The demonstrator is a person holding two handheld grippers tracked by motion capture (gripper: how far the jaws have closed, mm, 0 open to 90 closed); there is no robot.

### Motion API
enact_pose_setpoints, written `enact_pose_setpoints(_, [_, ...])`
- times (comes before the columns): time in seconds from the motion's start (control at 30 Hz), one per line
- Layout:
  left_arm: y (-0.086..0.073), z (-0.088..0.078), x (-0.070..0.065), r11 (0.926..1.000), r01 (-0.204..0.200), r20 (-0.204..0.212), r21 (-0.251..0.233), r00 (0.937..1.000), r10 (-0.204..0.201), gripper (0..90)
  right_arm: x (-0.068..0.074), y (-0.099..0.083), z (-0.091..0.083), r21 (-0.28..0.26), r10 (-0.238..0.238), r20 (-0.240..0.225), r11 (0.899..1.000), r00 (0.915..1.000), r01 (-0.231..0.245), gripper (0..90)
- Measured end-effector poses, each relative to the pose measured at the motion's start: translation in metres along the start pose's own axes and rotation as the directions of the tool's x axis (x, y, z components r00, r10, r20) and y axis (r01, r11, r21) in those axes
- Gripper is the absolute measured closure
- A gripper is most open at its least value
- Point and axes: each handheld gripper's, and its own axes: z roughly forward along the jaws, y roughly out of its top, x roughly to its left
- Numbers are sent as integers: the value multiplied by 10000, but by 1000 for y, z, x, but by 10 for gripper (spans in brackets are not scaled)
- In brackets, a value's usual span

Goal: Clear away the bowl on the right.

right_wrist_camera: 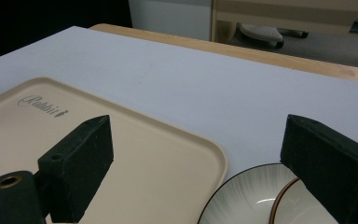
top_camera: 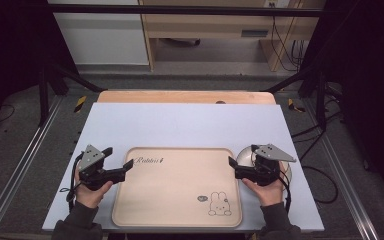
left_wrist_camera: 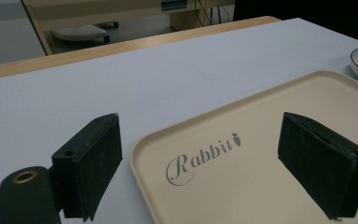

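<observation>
A beige tray (top_camera: pixel 177 200) printed with "Rabbit" lettering and a rabbit drawing lies at the table's near middle. My left gripper (top_camera: pixel 118 157) hovers over the tray's far-left corner, open and empty. In the left gripper view its jaws (left_wrist_camera: pixel 203 126) straddle that corner and the lettering (left_wrist_camera: pixel 203 156). My right gripper (top_camera: pixel 243 160) is open and empty at the tray's far-right corner, above a white plate (top_camera: pixel 244 154). The right gripper view shows the right gripper (right_wrist_camera: pixel 200 126) over the tray edge (right_wrist_camera: pixel 214 154), the dark-rimmed plate (right_wrist_camera: pixel 242 198) and a brown-rimmed dish (right_wrist_camera: pixel 303 210) sitting on it.
A white sheet (top_camera: pixel 190 125) covers the wooden table (top_camera: pixel 185 96). Dark frame posts (top_camera: pixel 42 95) stand at both sides. Cables (top_camera: pixel 325 175) lie on the floor to the right. A wooden cabinet (top_camera: pixel 215 25) stands beyond the table.
</observation>
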Motion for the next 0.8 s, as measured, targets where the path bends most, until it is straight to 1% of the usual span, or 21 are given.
enact_pose_setpoints(0.17, [-1,0,1,10000,17,-13,-3,10000,-17,132,-2,1,-4,-14,56,97,10000,9999,-55,97])
enact_pose_setpoints(0.2, [-1,0,1,10000,18,-10,13,10000,-18,132,-4,2,-6,-10,60,194,10000,9998,-59,99])
enact_pose_setpoints(0.37, [-1,1,1,10000,0,-19,25,10000,0,132,-9,3,-11,-94,177,366,9998,9992,-174,105])
enact_pose_setpoints(0.43, [-2,1,2,10000,47,-48,20,10000,-47,132,-13,3,-13,-156,314,467,9994,9984,-307,106])
enact_pose_setpoints(0.53, [-2,1,3,10000,72,-63,0,10000,-72,132,-16,2,-14,-163,306,557,9994,9980,-298,112])
enact_pose_setpoints(0.6, [-2,1,2,10000,52,-74,-4,10000,-52,132,-17,3,-16,-211,332,482,9993,9983,-322,118])
enact_pose_setpoints(0.7, [-2,1,2,10000,26,-45,-5,10000,-26,133,-18,4,-17,-237,273,504,9994,9984,-261,124])
enact_pose_setpoints(0.73, [-2,1,2,10000,-28,-38,23,10000,28,132,-19,4,-19,-230,206,586,9995,9981,-192,126])
enact_pose_setpoints(0.8, [-2,1,2,10000,-39,-60,41,10000,40,133,-20,4,-20,-214,294,620,9994,9976,-281,126])
